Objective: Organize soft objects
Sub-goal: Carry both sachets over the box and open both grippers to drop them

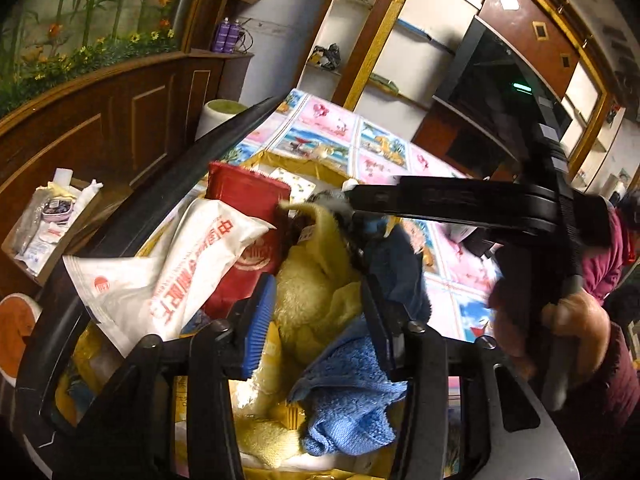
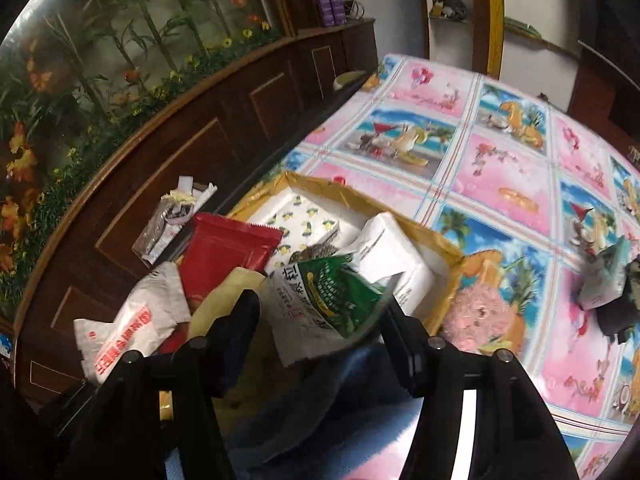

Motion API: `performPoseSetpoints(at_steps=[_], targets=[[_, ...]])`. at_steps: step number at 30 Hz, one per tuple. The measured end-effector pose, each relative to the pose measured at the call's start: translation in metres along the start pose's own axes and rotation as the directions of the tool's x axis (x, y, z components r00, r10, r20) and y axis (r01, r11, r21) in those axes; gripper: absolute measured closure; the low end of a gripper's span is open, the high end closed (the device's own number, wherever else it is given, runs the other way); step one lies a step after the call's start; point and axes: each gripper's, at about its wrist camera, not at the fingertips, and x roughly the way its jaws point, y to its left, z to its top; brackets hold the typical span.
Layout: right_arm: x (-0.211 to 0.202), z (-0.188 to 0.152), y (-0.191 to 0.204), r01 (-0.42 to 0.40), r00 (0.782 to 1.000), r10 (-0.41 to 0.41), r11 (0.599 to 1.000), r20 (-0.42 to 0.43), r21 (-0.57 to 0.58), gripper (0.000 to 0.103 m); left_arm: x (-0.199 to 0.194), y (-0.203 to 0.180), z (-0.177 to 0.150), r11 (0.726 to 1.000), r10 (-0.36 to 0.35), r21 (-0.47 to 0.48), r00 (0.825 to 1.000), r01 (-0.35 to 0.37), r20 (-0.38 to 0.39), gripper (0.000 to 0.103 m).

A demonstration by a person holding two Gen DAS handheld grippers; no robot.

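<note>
Where red Chinese print crosses white pouch (image 1: pixel 172 276), green-labelled packet (image 2: pixel 332 296) beside.

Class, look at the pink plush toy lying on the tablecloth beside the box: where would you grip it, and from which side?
Grip the pink plush toy across its rounded middle, coming from above. It lies alone on the tablecloth, its top uncovered, while the box wall crowds one side.

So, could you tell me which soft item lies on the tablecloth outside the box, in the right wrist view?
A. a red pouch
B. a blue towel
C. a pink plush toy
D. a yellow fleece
C: the pink plush toy lies on the tablecloth just past the box wall, while the others sit in the box.
</note>
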Motion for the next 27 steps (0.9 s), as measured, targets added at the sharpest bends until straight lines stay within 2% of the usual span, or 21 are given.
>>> performPoseSetpoints(at_steps=[3,5,7,9,11,13,15,16,17,18,19,23,27], targets=[[-0.04,-0.021,-0.003,-0.079,0.996,0.08,0.996,0.026,-0.037,0.04,-0.011,0.002,0.003,1.0,-0.014,-0.006,1.0,0.014,0.027,0.058],[-0.06,-0.047,-0.003,-0.16,0.987,0.158,0.982,-0.026,-0.097,0.04,-0.02,0.002,0.005,1.0,-0.018,-0.01,0.999,0.019,0.043,0.058],[-0.072,-0.081,0.009,-0.22,0.974,0.201,0.953,-0.107,-0.21,0.04,-0.027,0.004,0.005,0.999,-0.029,-0.022,0.998,0.03,0.06,0.057],[-0.073,-0.113,0.027,-0.249,0.962,0.197,0.916,-0.186,-0.315,0.04,-0.033,0.006,0.007,0.998,-0.037,-0.048,0.997,0.041,0.069,0.049],[-0.067,-0.142,0.046,-0.249,0.958,0.16,0.878,-0.24,-0.409,0.04,-0.039,0.009,0.007,0.996,-0.04,-0.078,0.996,0.046,0.078,0.047],[-0.058,-0.165,0.061,-0.216,0.965,0.105,0.838,-0.241,-0.501,0.04,-0.045,0.01,0.007,0.995,-0.027,-0.092,0.996,0.035,0.081,0.047],[-0.051,-0.176,0.071,-0.215,0.968,0.105,0.818,-0.229,-0.533,0.041,-0.052,0.01,0.005,0.996,-0.011,-0.093,0.996,0.019,0.086,0.047],[-0.049,-0.179,0.073,-0.215,0.969,0.109,0.82,-0.224,-0.531,0.042,-0.055,0.01,0.004,0.996,-0.003,-0.091,0.996,0.011,0.089,0.047],[-0.048,-0.179,0.074,-0.221,0.967,0.119,0.827,-0.223,-0.517,0.05,-0.058,0.01,0.003,0.996,0.004,-0.089,0.996,0.005,0.091,0.047],[-0.048,-0.179,0.074,-0.241,0.962,0.138,0.832,-0.234,-0.5,0.066,-0.059,0.011,0.002,0.996,0.008,-0.09,0.996,0.0,0.091,0.047],[-0.049,-0.18,0.074,-0.249,0.96,0.146,0.836,-0.24,-0.488,0.071,-0.061,0.011,0.001,0.996,0.01,-0.093,0.996,-0.002,0.09,0.047],[-0.055,-0.185,0.073,-0.245,0.96,0.144,0.847,-0.241,-0.471,0.08,-0.062,0.017,-0.002,0.993,0.013,-0.115,0.996,-0.003,0.086,0.047],[-0.063,-0.176,0.066,-0.232,0.966,0.156,0.876,-0.207,-0.423,0.083,-0.064,0.022,-0.004,0.992,0.006,-0.127,0.996,0.006,0.09,0.047]])
